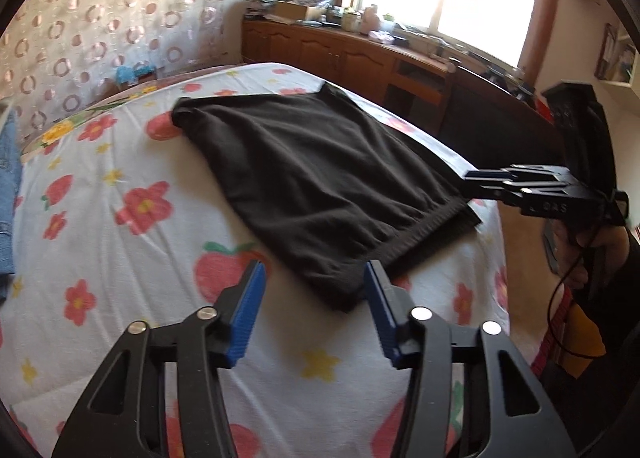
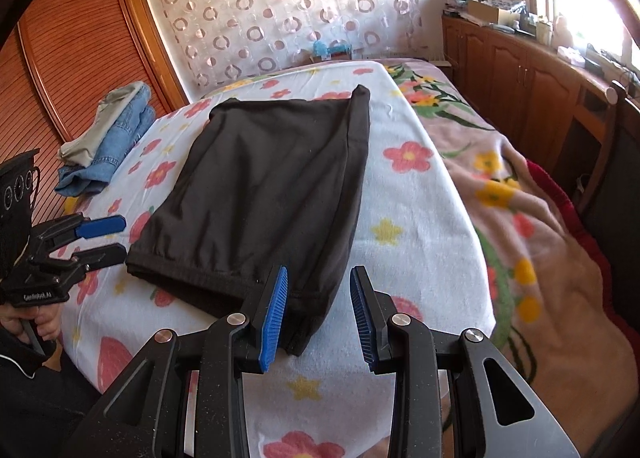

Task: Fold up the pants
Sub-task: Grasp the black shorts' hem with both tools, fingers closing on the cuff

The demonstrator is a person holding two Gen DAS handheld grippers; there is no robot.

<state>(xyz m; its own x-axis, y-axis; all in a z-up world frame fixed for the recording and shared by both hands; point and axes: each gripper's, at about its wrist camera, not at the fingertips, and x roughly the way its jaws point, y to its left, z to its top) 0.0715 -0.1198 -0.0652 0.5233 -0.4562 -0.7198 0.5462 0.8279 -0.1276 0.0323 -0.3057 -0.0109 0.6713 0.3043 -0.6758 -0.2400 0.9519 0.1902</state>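
Black pants (image 2: 264, 193) are lying folded near the bed's (image 2: 420, 225) front edge; both the left gripper (image 1: 316, 310) and right gripper (image 2: 318, 314) are hovering apart, seemingly empty, at the near corners.

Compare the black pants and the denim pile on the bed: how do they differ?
The black pants lie folded flat and smooth mid-bed, close to both claws; the denim pile sits rumpled and heaped at the bed's far edge by the wardrobe. Pants are plain black; the pile is light blue with a pale grey-green piece on top. Both rest on the floral sheet.
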